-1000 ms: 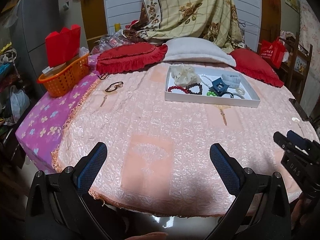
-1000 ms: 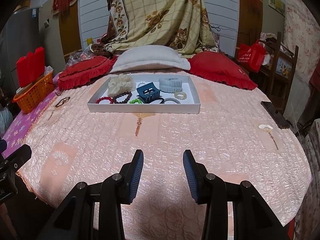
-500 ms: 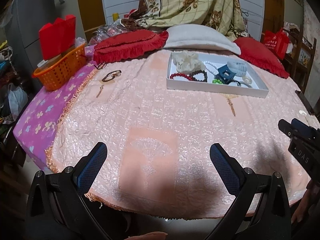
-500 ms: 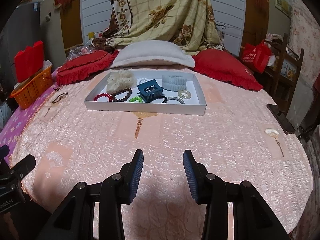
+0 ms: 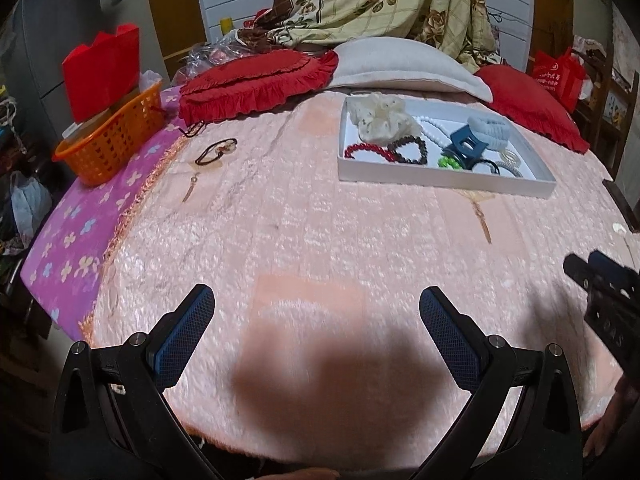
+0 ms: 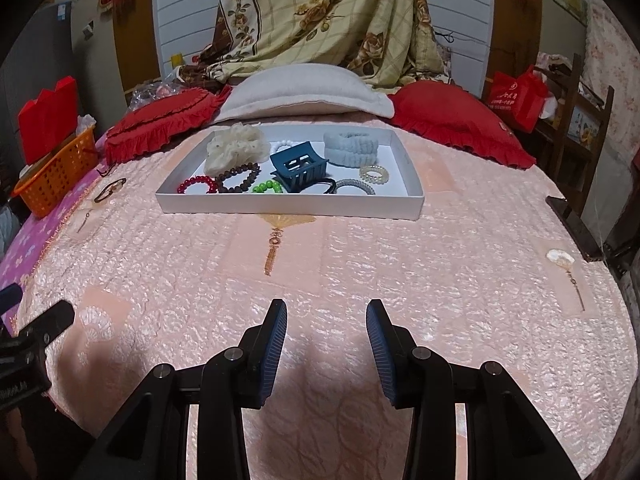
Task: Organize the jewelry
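Observation:
A white tray (image 6: 288, 204) lies on the pink bedspread and holds a cream scrunchie (image 6: 236, 152), a red bead bracelet (image 6: 198, 184), a dark bead bracelet (image 6: 238, 178), green beads (image 6: 266, 187), a blue claw clip (image 6: 298, 166), a pale blue scrunchie (image 6: 352, 148) and coil hair ties (image 6: 374, 172). The tray (image 5: 440, 178) also shows in the left wrist view. A brown hair tie (image 5: 216, 151) lies loose left of the tray. My left gripper (image 5: 316, 320) is wide open and empty over the bed's near edge. My right gripper (image 6: 326, 332) is open and empty, short of the tray.
An orange basket (image 5: 116, 136) with red bags stands at the bed's left edge. Red cushions (image 5: 256, 84) and a white pillow (image 6: 304, 92) lie behind the tray. A chair and red bag (image 6: 520, 96) stand at the right. A shell charm (image 6: 560, 257) lies at the right.
Both grippers have moved forward over the bed toward the tray, which looks larger and nearer. Jaw openings are unchanged.

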`<state>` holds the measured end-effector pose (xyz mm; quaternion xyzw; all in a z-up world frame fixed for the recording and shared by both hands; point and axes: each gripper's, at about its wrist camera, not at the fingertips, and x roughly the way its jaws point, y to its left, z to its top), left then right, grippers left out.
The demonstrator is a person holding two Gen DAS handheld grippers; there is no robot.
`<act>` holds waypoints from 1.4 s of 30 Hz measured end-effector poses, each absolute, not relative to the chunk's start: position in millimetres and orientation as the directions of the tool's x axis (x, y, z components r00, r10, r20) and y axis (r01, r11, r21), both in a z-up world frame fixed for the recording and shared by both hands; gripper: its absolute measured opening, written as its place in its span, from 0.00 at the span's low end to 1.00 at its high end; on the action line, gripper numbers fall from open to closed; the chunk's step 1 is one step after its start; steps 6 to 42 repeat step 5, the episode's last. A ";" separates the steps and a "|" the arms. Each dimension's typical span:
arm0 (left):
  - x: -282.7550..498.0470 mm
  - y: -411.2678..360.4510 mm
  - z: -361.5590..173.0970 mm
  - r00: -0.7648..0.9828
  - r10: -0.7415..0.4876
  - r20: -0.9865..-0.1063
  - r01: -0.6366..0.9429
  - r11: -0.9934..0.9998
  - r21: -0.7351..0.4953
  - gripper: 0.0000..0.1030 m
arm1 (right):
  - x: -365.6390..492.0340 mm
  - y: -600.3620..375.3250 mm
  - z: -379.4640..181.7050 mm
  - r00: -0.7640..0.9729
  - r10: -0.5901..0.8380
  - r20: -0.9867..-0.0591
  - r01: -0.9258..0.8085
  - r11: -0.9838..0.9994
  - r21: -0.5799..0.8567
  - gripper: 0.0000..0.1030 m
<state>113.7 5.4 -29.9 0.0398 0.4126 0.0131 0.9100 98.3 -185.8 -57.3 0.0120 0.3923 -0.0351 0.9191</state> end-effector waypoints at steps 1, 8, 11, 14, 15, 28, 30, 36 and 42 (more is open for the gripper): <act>118.3 6.5 -29.8 0.659 0.054 -0.750 0.008 0.997 0.079 1.00 | 100.4 -185.3 -57.4 0.689 -0.052 -0.723 0.072 0.997 -0.002 0.38; 132.8 8.6 -31.1 0.651 0.052 -0.757 -0.002 0.998 0.068 1.00 | 107.3 -181.7 -60.8 0.681 -0.032 -0.732 0.055 0.998 0.008 0.38; 132.8 8.6 -31.1 0.651 0.052 -0.757 -0.002 0.998 0.068 1.00 | 107.3 -181.7 -60.8 0.681 -0.032 -0.732 0.055 0.998 0.008 0.38; 132.8 8.6 -31.1 0.651 0.052 -0.757 -0.002 0.998 0.068 1.00 | 107.3 -181.7 -60.8 0.681 -0.032 -0.732 0.055 0.998 0.008 0.38; 132.8 8.6 -31.1 0.651 0.052 -0.757 -0.002 0.998 0.068 1.00 | 107.3 -181.7 -60.8 0.681 -0.032 -0.732 0.055 0.998 0.008 0.38; 132.8 8.6 -31.1 0.651 0.052 -0.757 -0.002 0.998 0.068 1.00 | 107.3 -181.7 -60.8 0.681 -0.032 -0.732 0.055 0.998 0.008 0.38; 132.8 8.6 -31.1 0.651 0.052 -0.757 -0.002 0.998 0.068 1.00 | 107.3 -181.7 -60.8 0.681 -0.032 -0.732 0.055 0.998 0.008 0.38; 132.8 8.6 -31.1 0.651 0.052 -0.757 -0.002 0.998 0.068 1.00 | 107.3 -181.7 -60.8 0.681 -0.032 -0.732 0.055 0.998 0.008 0.38; 132.8 8.6 -31.1 0.651 0.052 -0.757 -0.002 0.998 0.068 1.00 | 107.3 -181.7 -60.8 0.681 -0.032 -0.732 0.055 0.998 0.008 0.38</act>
